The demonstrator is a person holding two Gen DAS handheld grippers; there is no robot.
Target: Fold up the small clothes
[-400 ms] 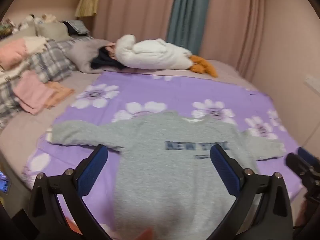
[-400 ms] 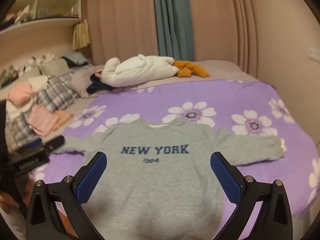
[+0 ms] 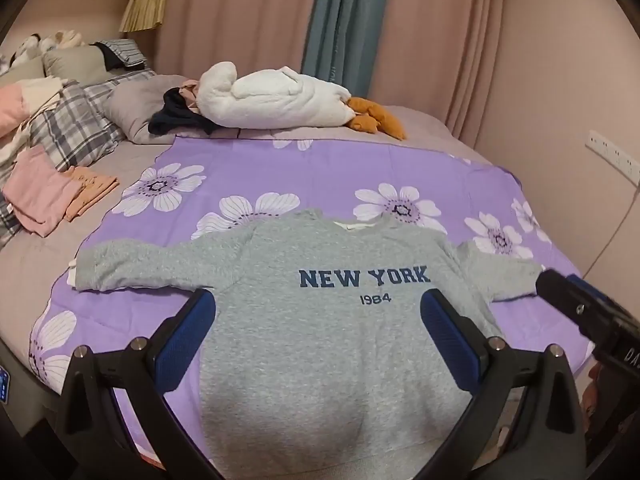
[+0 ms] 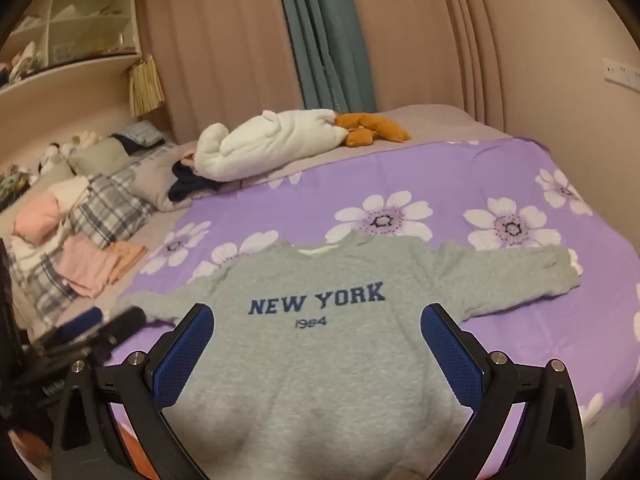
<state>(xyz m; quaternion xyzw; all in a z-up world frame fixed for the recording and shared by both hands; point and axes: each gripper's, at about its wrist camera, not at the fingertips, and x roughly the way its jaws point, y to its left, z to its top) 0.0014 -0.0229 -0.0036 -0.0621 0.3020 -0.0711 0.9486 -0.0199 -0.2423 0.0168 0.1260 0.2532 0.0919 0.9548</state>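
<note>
A grey sweatshirt (image 3: 320, 320) with "NEW YORK 1984" on its chest lies flat, face up, on a purple flowered sheet (image 3: 320, 176), both sleeves spread sideways. It also shows in the right wrist view (image 4: 320, 352). My left gripper (image 3: 318, 308) is open and empty, hovering above the sweatshirt's lower body. My right gripper (image 4: 318, 320) is open and empty above the same area. The right gripper's dark body shows at the right edge of the left wrist view (image 3: 588, 312), near the sleeve cuff. The left gripper shows blurred at the left of the right wrist view (image 4: 100, 328).
A white plush goose (image 3: 276, 100) with orange feet lies at the far side of the bed. Folded pink and orange clothes (image 3: 48, 192) and plaid pillows (image 3: 76, 128) sit on the left. Curtains (image 3: 344, 20) and a wall close the back and right.
Both grippers have shifted; the sweatshirt now sits more centred in the left wrist view and the picture is sharper. The sweatshirt has not moved. Both jaws stay open.
</note>
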